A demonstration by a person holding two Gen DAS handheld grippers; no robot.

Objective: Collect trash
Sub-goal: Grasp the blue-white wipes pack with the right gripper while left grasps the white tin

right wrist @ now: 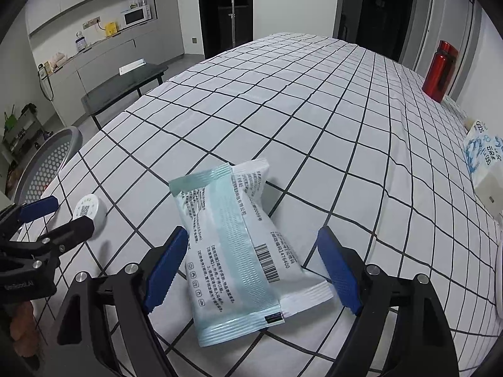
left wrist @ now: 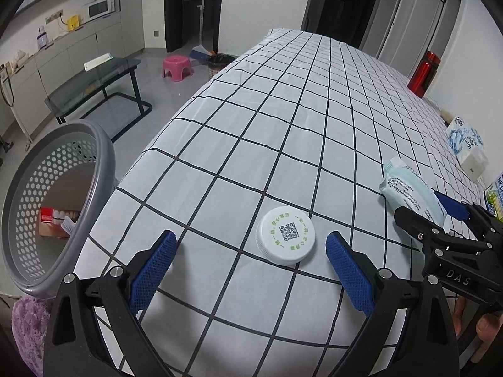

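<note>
A white round lid with a QR code (left wrist: 285,235) lies on the checked tablecloth (left wrist: 283,119). My left gripper (left wrist: 251,248) is open, its blue fingers either side of the lid and slightly short of it. A pale teal and white wrapper pack (right wrist: 239,248) lies flat on the cloth. My right gripper (right wrist: 251,248) is open with the pack between its fingers, not touching. The pack (left wrist: 408,188) and right gripper (left wrist: 440,216) also show in the left wrist view. The lid (right wrist: 89,209) and left gripper (right wrist: 59,216) show in the right wrist view.
A grey perforated basket (left wrist: 56,207) stands off the table's left edge and holds a red and white box (left wrist: 56,223). A tissue pack (right wrist: 482,160) and a red bottle (right wrist: 440,69) sit at the right side. A glass side table (left wrist: 94,88) stands beyond.
</note>
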